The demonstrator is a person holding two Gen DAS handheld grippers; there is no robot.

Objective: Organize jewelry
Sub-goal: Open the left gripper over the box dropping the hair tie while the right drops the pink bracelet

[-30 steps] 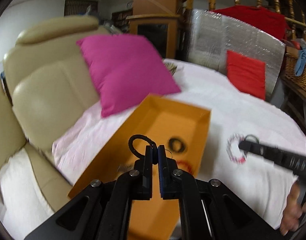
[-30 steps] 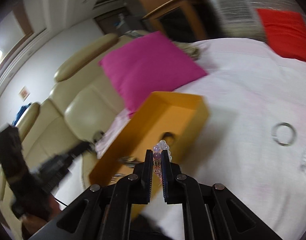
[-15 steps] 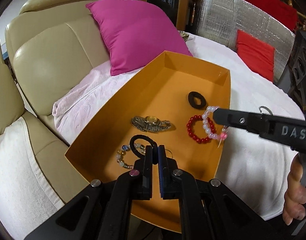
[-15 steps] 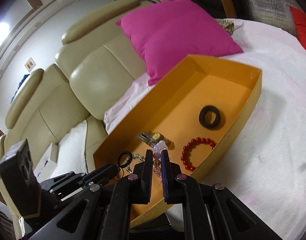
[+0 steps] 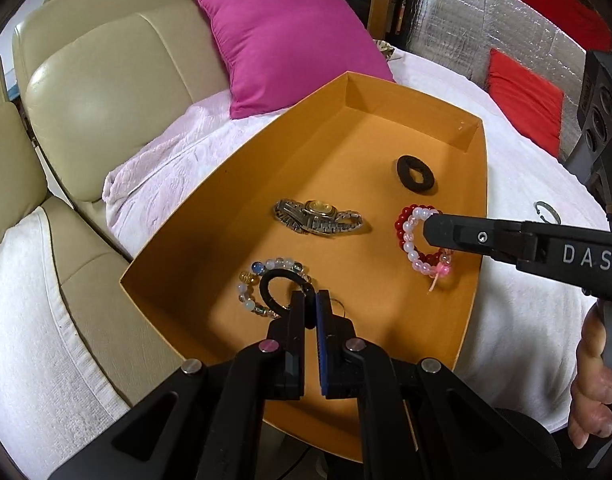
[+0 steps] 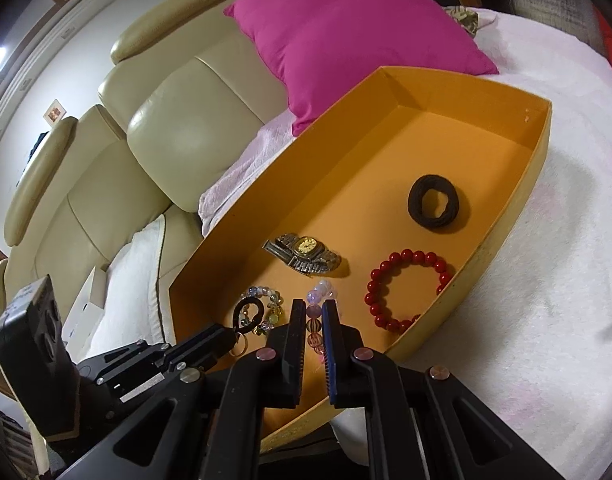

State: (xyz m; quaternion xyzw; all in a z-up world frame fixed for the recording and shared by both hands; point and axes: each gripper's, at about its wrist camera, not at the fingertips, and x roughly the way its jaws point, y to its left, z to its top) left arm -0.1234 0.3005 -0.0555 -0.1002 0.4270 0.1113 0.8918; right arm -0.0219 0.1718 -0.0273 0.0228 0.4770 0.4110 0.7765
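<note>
My left gripper [image 5: 310, 307] is clamped on a black ring [image 5: 275, 292] just over the orange tray [image 5: 390, 136], above a pale bead bracelet [image 5: 250, 286]. My right gripper [image 6: 314, 312] pinches a pink-and-white bead bracelet [image 5: 416, 248] over the red bead bracelet [image 6: 402, 284].

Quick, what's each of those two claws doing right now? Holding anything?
Left gripper: shut on a black ring.
Right gripper: shut on a pink-and-white bead bracelet.

Both grippers lowered over orange tray [image 5: 476, 216], carrying black ring [image 5: 280, 294] and pink-white bracelet [image 5: 416, 240].
</note>
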